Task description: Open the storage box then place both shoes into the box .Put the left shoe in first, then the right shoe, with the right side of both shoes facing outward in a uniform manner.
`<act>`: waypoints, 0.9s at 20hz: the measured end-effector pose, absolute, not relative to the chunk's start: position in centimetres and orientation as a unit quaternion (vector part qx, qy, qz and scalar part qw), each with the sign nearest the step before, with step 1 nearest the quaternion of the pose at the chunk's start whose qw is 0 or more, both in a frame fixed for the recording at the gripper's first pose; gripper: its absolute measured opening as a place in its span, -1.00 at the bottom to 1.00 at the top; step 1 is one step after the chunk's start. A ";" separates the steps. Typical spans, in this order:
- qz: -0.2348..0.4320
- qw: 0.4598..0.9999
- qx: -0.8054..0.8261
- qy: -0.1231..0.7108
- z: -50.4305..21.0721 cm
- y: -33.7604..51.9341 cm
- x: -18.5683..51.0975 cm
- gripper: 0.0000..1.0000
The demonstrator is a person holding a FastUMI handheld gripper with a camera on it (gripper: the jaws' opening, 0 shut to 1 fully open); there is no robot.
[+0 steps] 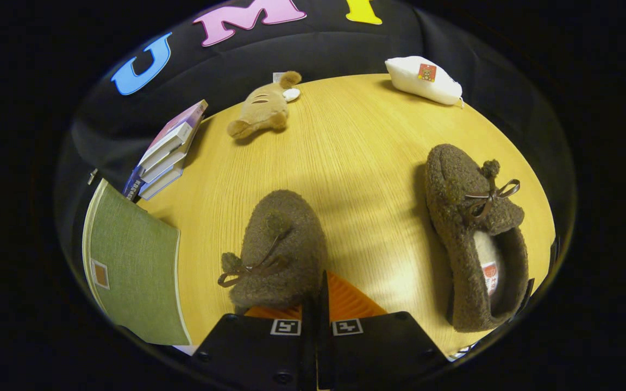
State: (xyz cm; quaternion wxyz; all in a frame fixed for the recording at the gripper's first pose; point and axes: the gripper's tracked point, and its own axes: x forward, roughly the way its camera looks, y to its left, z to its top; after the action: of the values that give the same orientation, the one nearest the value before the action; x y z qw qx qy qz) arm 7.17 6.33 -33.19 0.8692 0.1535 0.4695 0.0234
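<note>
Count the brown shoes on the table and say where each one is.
2. One shoe is pinched at its heel by the closed gripper. The other shoe lies apart to the right on the table. Nothing suggests a hidden third.

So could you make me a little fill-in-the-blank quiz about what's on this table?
1. The gripper has its fingers closed on the heel of a brown ____.
2. The second shoe lies apart from it, on the wooden ____.
3. Beyond the held shoe lies a plush ____.
4. The books are stacked just beyond the ____ box.

Missing words: shoe; table; toy; green
</note>
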 end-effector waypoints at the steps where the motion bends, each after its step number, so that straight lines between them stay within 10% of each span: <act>1: 0.021 0.870 0.158 0.467 -32.5 6.3 7.2 -0.87; 18: 0.106 0.875 0.254 0.399 -10.8 18.9 4.8 -0.88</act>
State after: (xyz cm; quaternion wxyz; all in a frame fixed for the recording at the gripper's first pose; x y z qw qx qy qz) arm 4.82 18.86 -10.82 0.8747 0.2541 0.3988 0.1060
